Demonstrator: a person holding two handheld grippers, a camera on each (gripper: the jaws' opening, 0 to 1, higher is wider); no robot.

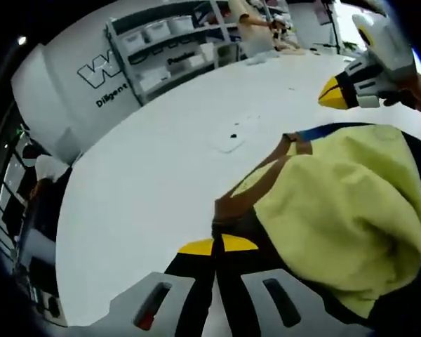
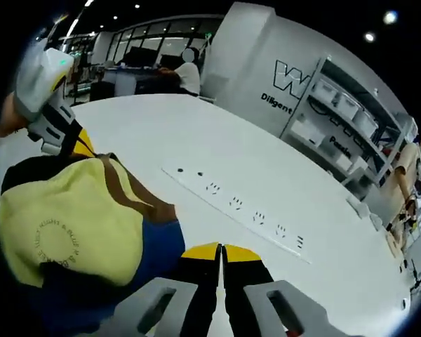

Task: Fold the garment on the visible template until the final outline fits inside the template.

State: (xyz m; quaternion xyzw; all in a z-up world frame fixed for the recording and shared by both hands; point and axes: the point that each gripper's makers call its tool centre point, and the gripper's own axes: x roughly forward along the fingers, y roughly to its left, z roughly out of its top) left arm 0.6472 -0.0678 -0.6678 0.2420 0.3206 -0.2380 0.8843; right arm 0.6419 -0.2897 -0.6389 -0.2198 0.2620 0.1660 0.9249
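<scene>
The bunched garment [image 1: 344,203] hung between the left gripper [image 1: 216,246] and right gripper [image 2: 220,251], both clamped on its hems, its long axis and template indiscernible.

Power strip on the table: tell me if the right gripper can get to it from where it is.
Probably yes. In the right gripper view the power strip lies on bare white table just ahead of the right gripper, with nothing between them. The yellow garment sits off to the side. The jaws look shut, so they would need opening first.
</scene>
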